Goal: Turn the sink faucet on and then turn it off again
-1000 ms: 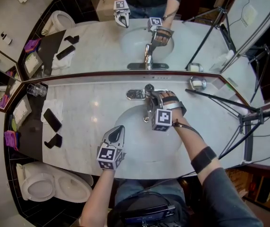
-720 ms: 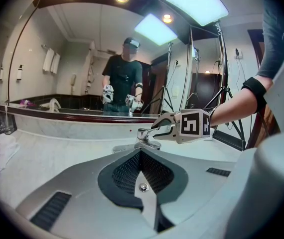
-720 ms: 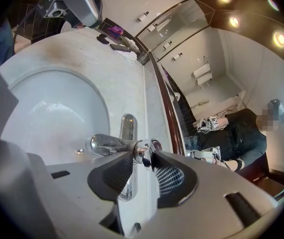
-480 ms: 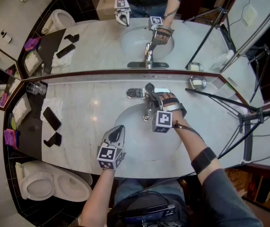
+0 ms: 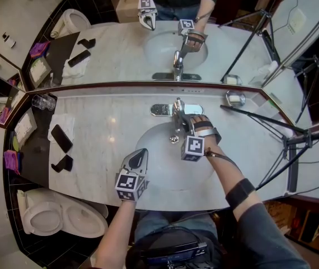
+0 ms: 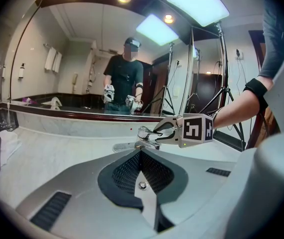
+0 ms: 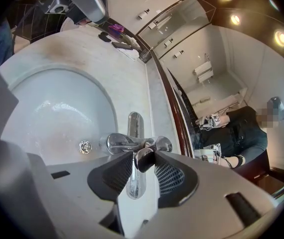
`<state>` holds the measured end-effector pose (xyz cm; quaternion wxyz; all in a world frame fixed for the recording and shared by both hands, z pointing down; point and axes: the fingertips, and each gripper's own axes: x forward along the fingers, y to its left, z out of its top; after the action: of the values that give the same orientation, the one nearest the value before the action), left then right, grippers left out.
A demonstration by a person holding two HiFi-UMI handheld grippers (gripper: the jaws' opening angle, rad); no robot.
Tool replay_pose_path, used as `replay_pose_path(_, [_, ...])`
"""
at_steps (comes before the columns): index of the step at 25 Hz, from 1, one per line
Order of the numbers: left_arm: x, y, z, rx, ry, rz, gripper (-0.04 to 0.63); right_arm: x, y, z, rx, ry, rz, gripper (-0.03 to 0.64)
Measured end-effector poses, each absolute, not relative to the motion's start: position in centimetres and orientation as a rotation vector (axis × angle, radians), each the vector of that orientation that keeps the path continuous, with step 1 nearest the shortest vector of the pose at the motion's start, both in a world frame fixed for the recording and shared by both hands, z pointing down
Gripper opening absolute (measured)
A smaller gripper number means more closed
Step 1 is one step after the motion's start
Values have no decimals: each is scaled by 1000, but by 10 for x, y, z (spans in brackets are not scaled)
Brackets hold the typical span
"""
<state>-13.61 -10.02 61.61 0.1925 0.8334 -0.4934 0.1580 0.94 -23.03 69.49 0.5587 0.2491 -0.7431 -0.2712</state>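
R gripper jaws, just opening, flank rounded chrome faucet lever.

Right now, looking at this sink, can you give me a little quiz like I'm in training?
1. True or false: the left claw touches the faucet.
2. What sits between the right claw's jaws? A) faucet handle B) spoon C) ball
3. Fill in: the white seat beside the counter is a ___.
Key: 1 false, it is shut, apart from it. 2 A; those jaws have just been opening. 3 toilet.
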Motion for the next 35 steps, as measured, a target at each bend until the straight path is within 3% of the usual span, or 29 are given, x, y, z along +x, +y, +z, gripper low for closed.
replay_pose_path(16, [-142,-88,612,2335,-1401,453,-11,9,-228,691,609,-1759,-574,137])
replay_pose_path(28, [-142,-78,572,2387,-1436,433,-11,39,-173,636,826,-1847,-453,134])
replay_pose_path(35, [-148,-72,541,2430,-1459,410,-11,44,-141,594,932,-1892,-422,99])
